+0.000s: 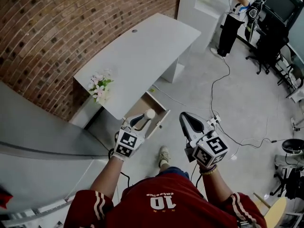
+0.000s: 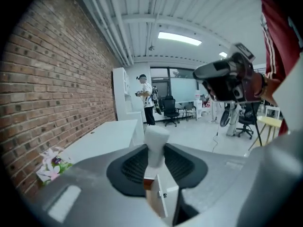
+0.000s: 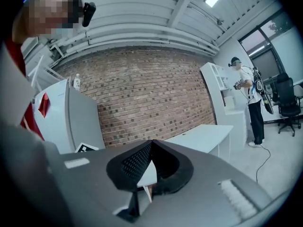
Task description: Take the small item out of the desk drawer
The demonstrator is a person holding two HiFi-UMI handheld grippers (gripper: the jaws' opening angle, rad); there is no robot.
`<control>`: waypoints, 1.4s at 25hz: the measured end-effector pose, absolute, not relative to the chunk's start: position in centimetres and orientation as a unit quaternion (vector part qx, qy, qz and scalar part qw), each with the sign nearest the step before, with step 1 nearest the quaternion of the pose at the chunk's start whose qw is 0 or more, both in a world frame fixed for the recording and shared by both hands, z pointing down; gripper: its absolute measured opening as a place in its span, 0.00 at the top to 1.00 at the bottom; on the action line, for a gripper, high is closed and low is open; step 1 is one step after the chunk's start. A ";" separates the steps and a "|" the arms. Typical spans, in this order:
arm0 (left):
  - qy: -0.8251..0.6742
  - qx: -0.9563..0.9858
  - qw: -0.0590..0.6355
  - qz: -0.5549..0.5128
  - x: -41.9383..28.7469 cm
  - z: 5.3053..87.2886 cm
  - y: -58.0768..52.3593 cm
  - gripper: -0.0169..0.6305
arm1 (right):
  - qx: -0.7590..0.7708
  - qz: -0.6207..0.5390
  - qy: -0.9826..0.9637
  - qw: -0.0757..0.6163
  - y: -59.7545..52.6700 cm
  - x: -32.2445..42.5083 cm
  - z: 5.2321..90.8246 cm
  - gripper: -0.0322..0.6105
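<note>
The left gripper (image 2: 155, 156) is clamping the small white item (image 2: 156, 141) over the open drawer (image 1: 160, 119), the right gripper's (image 3: 150, 148) 2 jaws are resting together empty, and any slackening squeeze is risking a drop back inside.

White bench (image 1: 142, 46) runs along the brick wall (image 1: 57, 32). On top: a bunch of pink-and-white flowers (image 1: 99, 87) at the near left corner, and a small dark hole (image 1: 134, 31) near the wall-side edge. The drawer (image 1: 160, 120) stands open under the near end.
</note>
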State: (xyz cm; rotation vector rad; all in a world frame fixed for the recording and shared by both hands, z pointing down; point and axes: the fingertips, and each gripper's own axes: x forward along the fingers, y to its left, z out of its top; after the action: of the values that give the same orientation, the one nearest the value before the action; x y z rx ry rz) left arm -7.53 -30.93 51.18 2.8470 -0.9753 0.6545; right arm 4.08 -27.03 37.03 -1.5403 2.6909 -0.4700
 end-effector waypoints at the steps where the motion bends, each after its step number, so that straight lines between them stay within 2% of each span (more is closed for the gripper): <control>1: -0.323 0.924 0.032 0.200 -8.1 49.9 -30.3 0.79 | -0.489 -0.147 0.860 0.004 -26.5 3.6 36.7 0.95; 13: -0.399 0.914 0.021 0.073 -14.6 37.7 -22.4 0.78 | -0.455 -0.117 0.883 0.019 -20.4 -2.6 33.0 0.95; 25: -0.426 0.904 0.027 0.027 -19.4 33.5 -13.0 0.78 | -0.464 -0.084 0.881 0.032 -12.0 -5.5 31.0 0.95; 35: -0.454 0.891 0.019 -0.002 -22.3 30.9 -10.4 0.78 | -0.469 -0.066 0.880 0.025 -9.2 -6.2 30.3 0.95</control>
State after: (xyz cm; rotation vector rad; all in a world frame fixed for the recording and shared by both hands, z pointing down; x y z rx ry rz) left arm -22.30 -10.41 30.94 2.7657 -1.4103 -0.0052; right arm -6.22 -9.23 30.35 -1.4496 2.7226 -0.2054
